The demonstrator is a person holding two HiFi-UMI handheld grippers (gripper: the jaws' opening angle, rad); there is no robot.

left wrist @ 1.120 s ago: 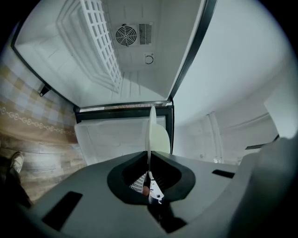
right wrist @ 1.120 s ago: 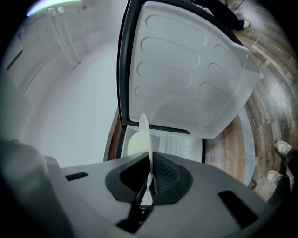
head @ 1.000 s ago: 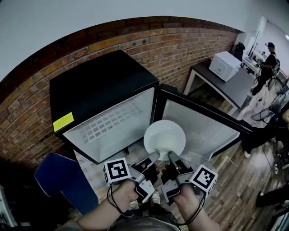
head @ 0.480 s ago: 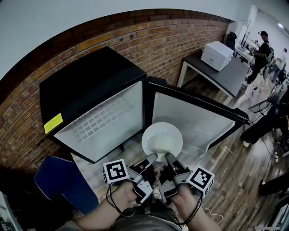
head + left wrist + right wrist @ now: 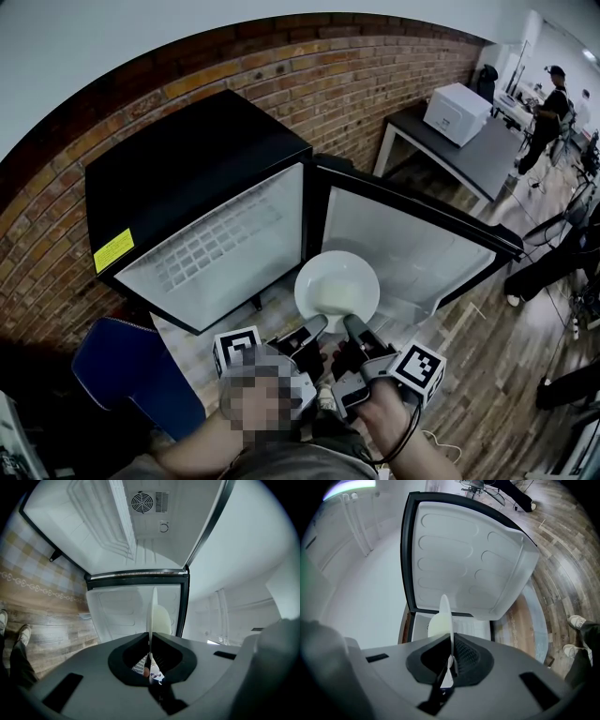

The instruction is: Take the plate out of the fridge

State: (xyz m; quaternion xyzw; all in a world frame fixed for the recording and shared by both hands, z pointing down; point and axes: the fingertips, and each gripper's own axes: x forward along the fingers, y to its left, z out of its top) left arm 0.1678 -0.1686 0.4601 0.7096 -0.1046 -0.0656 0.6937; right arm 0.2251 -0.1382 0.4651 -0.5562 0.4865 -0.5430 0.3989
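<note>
White plate (image 5: 337,289) hangs outside the black fridge (image 5: 187,169), before its open door (image 5: 403,246), left gripper (image 5: 314,328) and right gripper (image 5: 354,326) clamped on its rim. Inside the fridge sits a wire shelf (image 5: 211,248).

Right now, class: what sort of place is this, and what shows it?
Probably a workroom or lab: brick wall, open black fridge, wood floor, and a table carrying a white appliance.
</note>
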